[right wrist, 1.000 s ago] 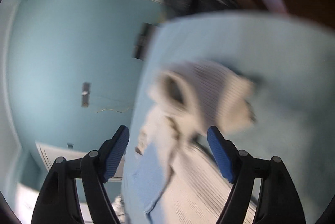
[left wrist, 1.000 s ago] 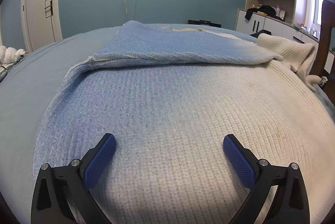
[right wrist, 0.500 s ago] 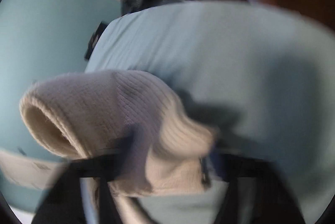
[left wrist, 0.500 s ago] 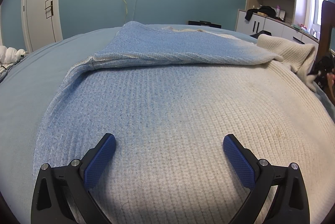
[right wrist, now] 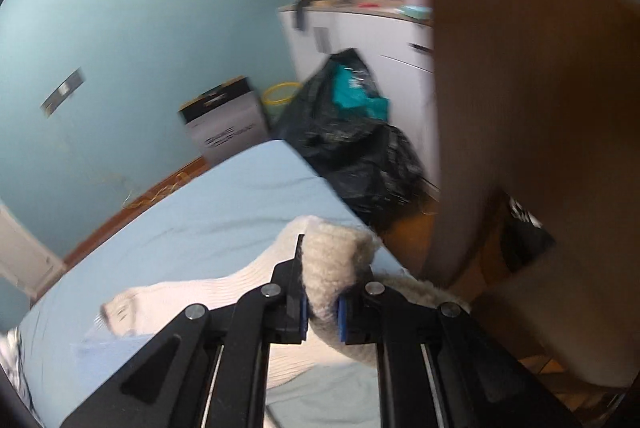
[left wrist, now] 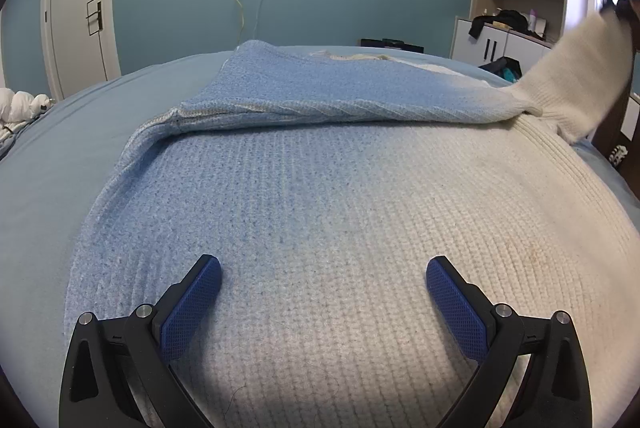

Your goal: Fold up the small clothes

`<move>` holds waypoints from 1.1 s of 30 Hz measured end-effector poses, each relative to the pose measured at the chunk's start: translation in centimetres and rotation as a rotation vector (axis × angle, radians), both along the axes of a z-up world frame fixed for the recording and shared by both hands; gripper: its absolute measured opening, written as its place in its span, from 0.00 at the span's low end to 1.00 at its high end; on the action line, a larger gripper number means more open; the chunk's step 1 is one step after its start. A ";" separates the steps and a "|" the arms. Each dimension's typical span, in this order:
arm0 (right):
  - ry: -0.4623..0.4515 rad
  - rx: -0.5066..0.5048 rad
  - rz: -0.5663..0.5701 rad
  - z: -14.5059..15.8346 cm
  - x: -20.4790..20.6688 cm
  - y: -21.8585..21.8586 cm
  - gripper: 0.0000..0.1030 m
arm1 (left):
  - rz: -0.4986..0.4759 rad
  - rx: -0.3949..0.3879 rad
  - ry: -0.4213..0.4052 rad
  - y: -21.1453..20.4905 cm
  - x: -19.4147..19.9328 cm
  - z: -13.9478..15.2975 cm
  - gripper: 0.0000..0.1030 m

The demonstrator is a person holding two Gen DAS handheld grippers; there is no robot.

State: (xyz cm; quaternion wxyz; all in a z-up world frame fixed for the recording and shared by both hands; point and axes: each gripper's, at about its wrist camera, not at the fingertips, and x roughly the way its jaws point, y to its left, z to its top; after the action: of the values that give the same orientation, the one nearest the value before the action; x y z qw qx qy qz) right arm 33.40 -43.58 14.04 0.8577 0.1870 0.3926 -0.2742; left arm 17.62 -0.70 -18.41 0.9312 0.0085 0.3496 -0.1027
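The knit sweater (left wrist: 320, 188), blue fading to cream, lies spread on the bed (left wrist: 48, 168); the left hand-held gripper (left wrist: 324, 292) hovers low over its body, jaws spread and empty, probably to steady it; the right hand-held gripper (right wrist: 322, 312) pinches the cream sleeve cuff (right wrist: 336, 260), raised for folding inward; the box's lettering is too blurred to read.

Blue bed (left wrist: 48, 164) carries a knit sweater (left wrist: 320, 212).
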 end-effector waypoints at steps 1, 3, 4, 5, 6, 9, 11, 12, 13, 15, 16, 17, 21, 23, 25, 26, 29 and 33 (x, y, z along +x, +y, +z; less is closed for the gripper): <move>0.010 -0.017 0.042 0.6 1.2 1.8 0.06 | 0.001 0.001 0.000 0.0 0.0 0.0 1.00; 0.025 -0.029 0.121 1.0 3.2 5.8 0.06 | 0.001 0.004 0.001 -0.1 0.0 0.0 1.00; 0.026 -0.007 0.169 1.0 4.0 7.9 0.06 | 0.001 0.004 0.001 0.0 0.0 0.0 1.00; 0.023 0.016 0.216 1.3 4.9 10.7 0.06 | 0.002 0.004 0.000 0.0 0.0 0.0 1.00; 0.021 0.032 0.272 1.6 5.7 13.7 0.06 | 0.002 0.005 0.000 0.0 0.0 0.0 1.00; 0.013 0.054 0.436 2.5 8.4 23.8 0.06 | 0.003 0.002 -0.002 0.0 0.0 0.0 1.00; 0.017 0.115 0.556 1.9 10.2 31.0 0.06 | 0.004 -0.001 -0.003 0.1 0.0 0.1 1.00; 0.025 0.151 0.608 1.3 10.8 34.4 0.07 | 0.005 -0.003 -0.004 0.2 -0.1 0.1 1.00; 0.032 0.197 0.653 0.3 10.9 36.5 0.11 | 0.006 -0.007 -0.005 0.3 -0.1 0.1 1.00; 0.050 0.443 0.820 -2.3 11.7 41.7 0.27 | 0.007 -0.013 -0.003 0.5 -0.1 0.2 1.00; 0.069 0.561 0.857 -3.8 11.8 42.6 0.47 | 0.008 -0.015 -0.003 0.6 -0.1 0.2 1.00; 0.092 0.660 0.856 -5.1 11.5 43.3 0.56 | 0.009 -0.017 -0.003 0.6 -0.1 0.2 1.00; 0.128 0.627 0.798 -7.5 8.7 40.3 0.57 | 0.008 -0.016 -0.003 0.7 -0.1 0.2 1.00; 0.126 0.497 0.753 -7.8 7.9 37.0 0.62 | 0.008 -0.015 -0.002 0.8 -0.1 0.2 1.00; 0.147 0.342 0.660 -9.1 5.9 31.8 0.75 | 0.008 -0.012 0.001 0.8 -0.1 0.3 1.00; 0.168 0.257 0.607 -10.1 4.5 29.3 0.79 | 0.008 -0.009 0.002 0.7 0.0 0.3 1.00; 0.298 0.120 0.528 -14.2 1.5 23.6 0.79 | 0.009 -0.003 0.003 0.5 0.1 0.2 1.00; 0.530 0.091 0.421 -22.2 -2.8 18.2 0.79 | 0.013 0.007 0.004 0.1 0.3 0.2 1.00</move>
State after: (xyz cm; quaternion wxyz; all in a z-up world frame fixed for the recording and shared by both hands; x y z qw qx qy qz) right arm 30.60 -25.42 -8.12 0.7545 0.0621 0.6437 -0.1123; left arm 17.90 -0.55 -18.23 0.9311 0.0095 0.3519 -0.0953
